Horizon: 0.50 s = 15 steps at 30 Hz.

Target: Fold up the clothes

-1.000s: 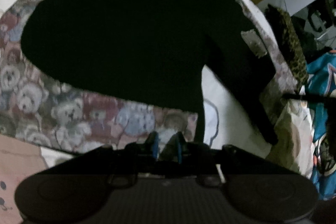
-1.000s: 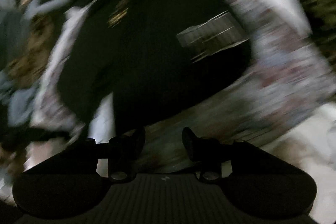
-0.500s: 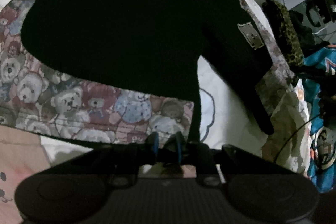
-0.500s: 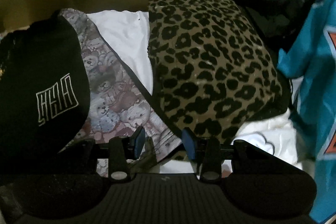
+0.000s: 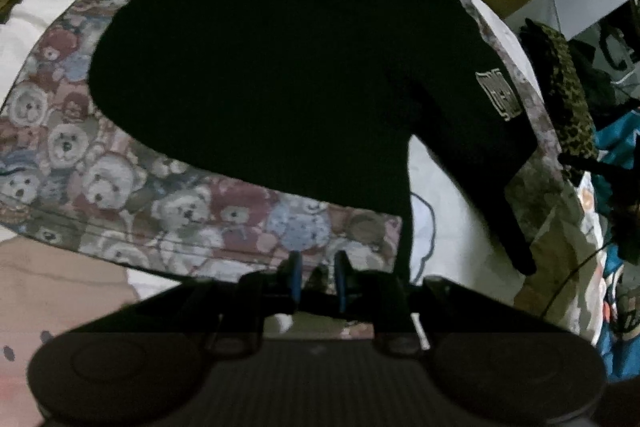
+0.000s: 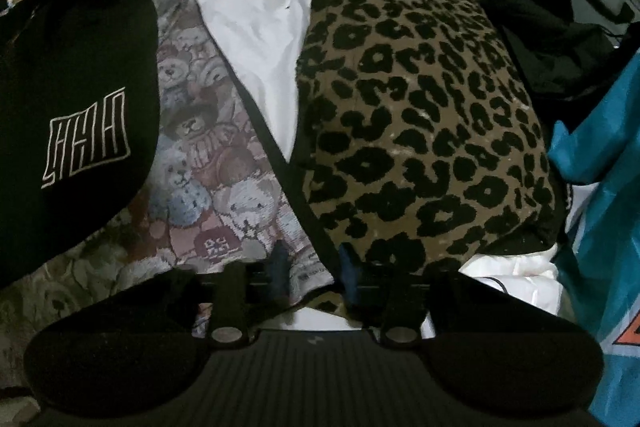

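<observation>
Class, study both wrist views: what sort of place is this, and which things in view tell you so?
Probably a bedroom, with clothes laid out on a bed. A black sweater lies spread on a teddy-bear blanket over white bedding, and a leopard-print cushion sits beside it.

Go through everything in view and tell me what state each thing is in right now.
black sweater: spread flat on the blanket, sleeve out, unfolded
teddy bear blanket: laid out flat under the sweater
leopard print cushion: resting beside the blanket's edge
left gripper: jaws slightly apart, empty
right gripper: jaws open, empty, over the blanket's edge
</observation>
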### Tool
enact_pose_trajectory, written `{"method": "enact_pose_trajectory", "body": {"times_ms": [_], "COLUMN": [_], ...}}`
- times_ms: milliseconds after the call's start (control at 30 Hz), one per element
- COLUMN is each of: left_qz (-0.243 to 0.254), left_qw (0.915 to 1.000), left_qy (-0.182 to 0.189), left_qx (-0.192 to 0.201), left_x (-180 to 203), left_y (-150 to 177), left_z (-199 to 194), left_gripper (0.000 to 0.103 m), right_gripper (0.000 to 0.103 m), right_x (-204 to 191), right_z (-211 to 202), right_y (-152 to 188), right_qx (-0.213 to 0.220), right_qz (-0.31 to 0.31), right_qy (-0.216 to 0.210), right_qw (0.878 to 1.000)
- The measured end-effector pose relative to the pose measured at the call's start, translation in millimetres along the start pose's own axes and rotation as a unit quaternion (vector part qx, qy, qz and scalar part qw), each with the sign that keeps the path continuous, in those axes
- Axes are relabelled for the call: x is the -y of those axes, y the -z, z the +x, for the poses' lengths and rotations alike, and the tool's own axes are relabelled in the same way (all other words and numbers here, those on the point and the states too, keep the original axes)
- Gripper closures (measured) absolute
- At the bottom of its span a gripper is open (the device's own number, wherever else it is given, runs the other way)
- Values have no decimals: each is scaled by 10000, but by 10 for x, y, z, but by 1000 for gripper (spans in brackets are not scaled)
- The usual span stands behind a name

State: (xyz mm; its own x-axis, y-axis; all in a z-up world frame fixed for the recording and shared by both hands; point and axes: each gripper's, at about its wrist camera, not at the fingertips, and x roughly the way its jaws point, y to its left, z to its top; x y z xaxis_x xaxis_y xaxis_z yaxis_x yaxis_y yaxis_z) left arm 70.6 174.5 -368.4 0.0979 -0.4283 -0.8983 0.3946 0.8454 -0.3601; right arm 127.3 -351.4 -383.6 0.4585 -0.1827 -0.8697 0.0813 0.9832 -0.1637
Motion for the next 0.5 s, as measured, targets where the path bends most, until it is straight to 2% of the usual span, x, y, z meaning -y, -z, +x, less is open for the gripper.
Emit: {"method": "enact_pose_trajectory", "body": {"times_ms": [100,167,300,500], "left_qz": [-36,-62,-136,-284], "left_qw": [9999,9998,9993,9973], "left_qy": [-94,-161,-307,-623], "left_qx": [48,86,174,256], "left_x": [-45,-77,-170,-368], "left_y": [-9,-14,-28,-65], "left_z": [-39,-70,-142,-236], "left_gripper": [86,86,86,86], "right_gripper": [95,97,97,98], "right_x": [-23,-24,29,36], "right_z": [-2,-21,-89,-63], "right_y": [-1,-11,-25,3], "right_qx": [9,23,82,-55], "right_qz": [-162,-185,-60,11], "right_qy": [20,51,160,253], "right_qw": [9999,9998,9998,9997]}}
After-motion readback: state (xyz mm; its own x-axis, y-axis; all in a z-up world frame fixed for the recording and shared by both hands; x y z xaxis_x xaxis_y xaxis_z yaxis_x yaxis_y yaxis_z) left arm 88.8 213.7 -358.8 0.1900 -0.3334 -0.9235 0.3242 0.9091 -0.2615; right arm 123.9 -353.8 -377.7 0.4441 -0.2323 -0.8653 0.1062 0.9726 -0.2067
